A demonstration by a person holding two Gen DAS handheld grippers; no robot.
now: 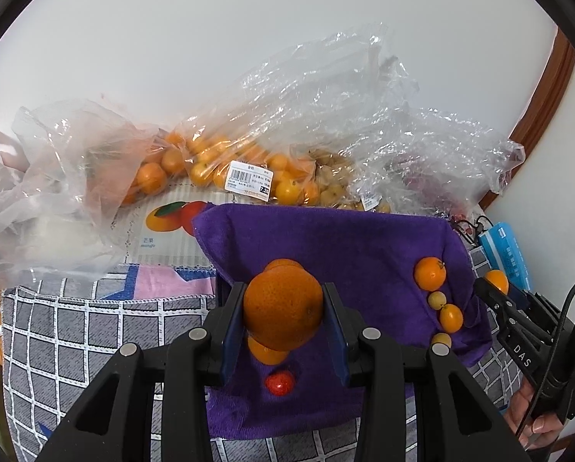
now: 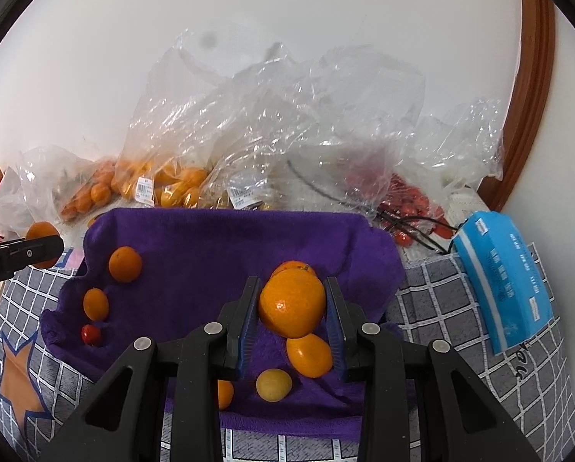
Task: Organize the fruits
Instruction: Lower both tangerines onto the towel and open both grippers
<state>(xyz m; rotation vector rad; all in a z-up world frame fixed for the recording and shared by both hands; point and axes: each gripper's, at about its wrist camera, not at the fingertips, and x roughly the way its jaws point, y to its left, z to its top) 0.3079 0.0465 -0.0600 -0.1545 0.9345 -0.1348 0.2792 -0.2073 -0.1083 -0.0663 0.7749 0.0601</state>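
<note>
left tool (image 1: 283,321) clamped on an orange (image 1: 283,306), held above the purple towel (image 1: 345,238). right tool (image 2: 292,315) likewise grips a mandarin (image 2: 292,303) over the same towel. both fruits look round, firm-skinned but bruisable, a bit slick; best held across the widest middle with light squeeze.

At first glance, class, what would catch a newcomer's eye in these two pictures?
Each gripper clamps an orange: the left gripper holds one orange, the right gripper another orange, both above the purple towel. Loose small fruits dot the towel, and crinkled plastic bags of fruit pile against the wall behind.
</note>
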